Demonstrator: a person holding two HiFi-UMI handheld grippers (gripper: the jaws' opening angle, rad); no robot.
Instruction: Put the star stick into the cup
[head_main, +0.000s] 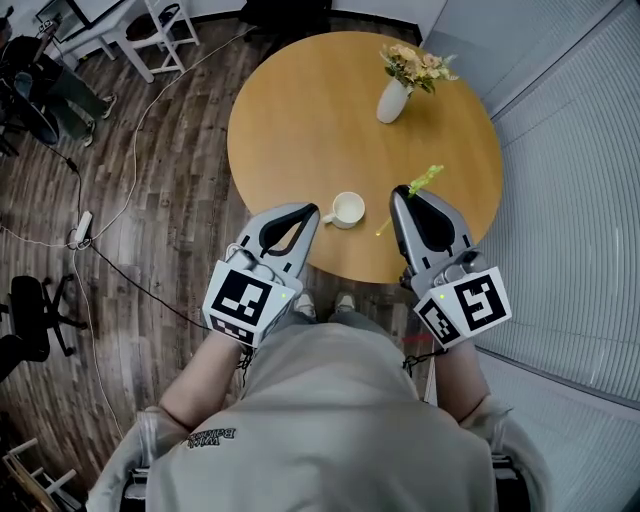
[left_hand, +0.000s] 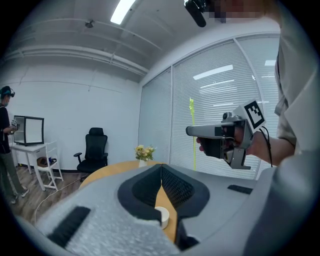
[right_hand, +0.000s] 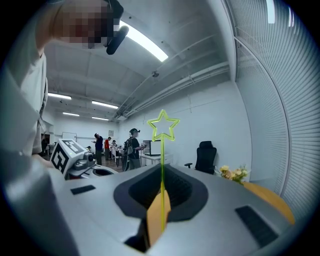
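While the right tool (head_main: 400, 192) clamps the star stick (head_main: 426, 179) between its closed jaws, the left tool (head_main: 311, 209) hangs shut and empty just left of the cup (head_main: 347, 209). In the left gripper view the stick (left_hand: 193, 137) stands close to upright, with the star on top and the plain end pointing down. In the head view that plain end sits a little to the right of the cup, apart from it. Whether it touches the surface (head_main: 300, 120) I cannot tell. The cup stands upright near the front edge of the round surface, its handle turned toward the left tool. A vase of flowers (head_main: 393, 100) is well apart at the far side.

The step in hand looks like the carry to the cup, so the task is about half done. To do it well, move the right tool leftward until the plain end is over the cup's mouth. Keep the stick near vertical so the thin shaft does not swing. Lower it until the end reaches the bottom, let the shaft lean on the rim, and only then part the jaws. The cup looks light, and a sideways knock could tip it. The left tool is close enough to steady the handle if needed.
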